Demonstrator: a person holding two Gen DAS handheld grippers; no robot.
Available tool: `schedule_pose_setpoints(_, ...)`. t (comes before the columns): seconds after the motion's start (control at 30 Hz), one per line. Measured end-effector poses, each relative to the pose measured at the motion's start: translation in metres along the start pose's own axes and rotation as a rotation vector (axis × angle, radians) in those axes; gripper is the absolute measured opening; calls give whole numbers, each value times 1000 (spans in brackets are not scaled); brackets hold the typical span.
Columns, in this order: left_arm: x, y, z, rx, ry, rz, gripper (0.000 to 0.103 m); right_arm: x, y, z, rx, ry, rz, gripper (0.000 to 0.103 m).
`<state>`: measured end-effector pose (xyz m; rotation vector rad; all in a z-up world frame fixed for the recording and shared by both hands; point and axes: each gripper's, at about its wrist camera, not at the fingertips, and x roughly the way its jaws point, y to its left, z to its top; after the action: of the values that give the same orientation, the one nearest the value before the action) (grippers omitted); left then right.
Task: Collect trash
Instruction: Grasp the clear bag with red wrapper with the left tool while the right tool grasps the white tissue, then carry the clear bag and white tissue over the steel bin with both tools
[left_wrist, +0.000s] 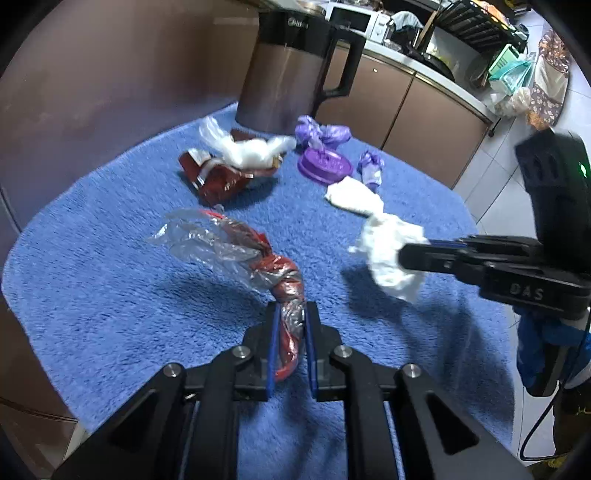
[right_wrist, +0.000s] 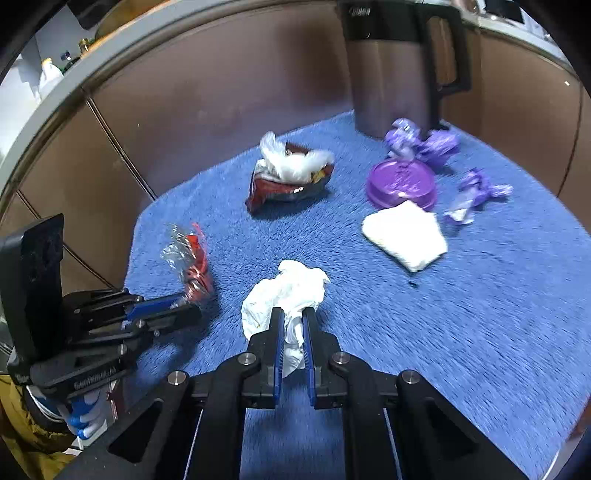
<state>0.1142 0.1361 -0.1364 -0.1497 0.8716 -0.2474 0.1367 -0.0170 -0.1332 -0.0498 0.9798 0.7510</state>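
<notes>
My left gripper (left_wrist: 290, 314) is shut on a twisted red and clear plastic wrapper (left_wrist: 236, 247), whose loose end trails away over the blue mat (left_wrist: 110, 295). From the right wrist view the same gripper (right_wrist: 188, 301) shows at the left with the wrapper (right_wrist: 190, 258) in it. My right gripper (right_wrist: 293, 319) is shut on a crumpled white tissue (right_wrist: 288, 288). The left wrist view shows it (left_wrist: 404, 254) at the right, holding the tissue (left_wrist: 388, 251) just above the mat.
On the mat lie a dark red snack bag with white plastic (left_wrist: 229, 166), a purple lid (left_wrist: 325, 166), purple wrappers (left_wrist: 321, 133), and a folded white tissue (right_wrist: 406, 240). A tall brown jug (left_wrist: 291, 66) stands at the far edge. Cabinets (left_wrist: 406, 107) lie beyond.
</notes>
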Motion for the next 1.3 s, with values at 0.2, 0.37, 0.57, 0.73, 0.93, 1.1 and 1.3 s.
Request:
schedule_pose_setpoints(0.2, -25, -15, 0, 28, -40, 6, 12, -43, -4, -22, 31, -74, -48, 10)
schedule_pose_setpoints(0.37, -38, -33, -3, 56, -51, 7, 12, -87, -24, -42, 80, -144, -100, 10)
schedule_pose_setpoints(0.57, -42, -58, -1, 104, -53, 7, 12, -142, -61, -70, 169, -229, -186, 10)
schedule_pose_setpoints(0.73, -40, -97, 4, 186, -46, -8, 12, -178, -92, -103, 255, -280, -249, 10)
schedule_pose_setpoints(0.93, -26, -158, 10, 302, -19, -58, 12, -210, -131, -147, 356, -309, -323, 10)
schedule_pose_setpoints(1.1, -5, -225, 17, 423, 13, -100, 12, -220, -166, -182, 439, -310, -373, 10)
schedule_pose_setpoints(1.3, 41, -312, 25, 551, 79, -159, 12, -225, -214, -223, 554, -298, -421, 10)
